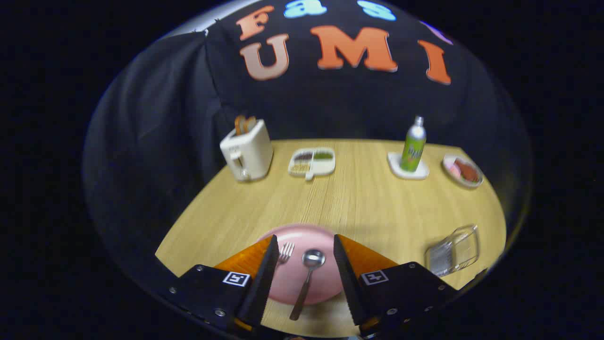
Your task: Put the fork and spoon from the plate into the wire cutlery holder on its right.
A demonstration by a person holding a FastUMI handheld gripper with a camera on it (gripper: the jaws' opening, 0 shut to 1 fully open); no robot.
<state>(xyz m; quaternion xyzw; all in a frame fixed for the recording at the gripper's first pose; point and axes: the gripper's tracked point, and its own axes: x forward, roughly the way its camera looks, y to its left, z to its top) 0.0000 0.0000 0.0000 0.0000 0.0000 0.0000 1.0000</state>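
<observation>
Hovering over the plate with the gripper spread wide, nothing between the fingers but air.

Progress: none that shows. Both pieces lie on the plate, holder looks empty as far as I can tell. Two picks and two drops left.

Where things are:
- Spoon: between the fingers, nearer the right one. Bowl points ahead, handle runs back toward the gripper and hangs off the plate's near rim over the table.
- Fork: just inside the left finger, tines pointing ahead. Handle is hidden behind that finger, can't tell how it lies.
- Holder: off to the right of the right finger, well apart from the plate, on the table. It looks tipped or leaning rather than square upright; hard to say with the lens distortion.

Looks:
- Spoon and fork are plain shiny metal, thin, flat on a smooth pink plate. I'd expect them to slide when pinched.
- Holder reads pale and see-through, open top facing roughly up and ahead.

Beyond the fingers, far side of the table: toaster, divided tray, bottle on a coaster, small dish. None in the way.

Spoon is the easier first grab, I think: already centred, handle overhang gives an edge.
</observation>
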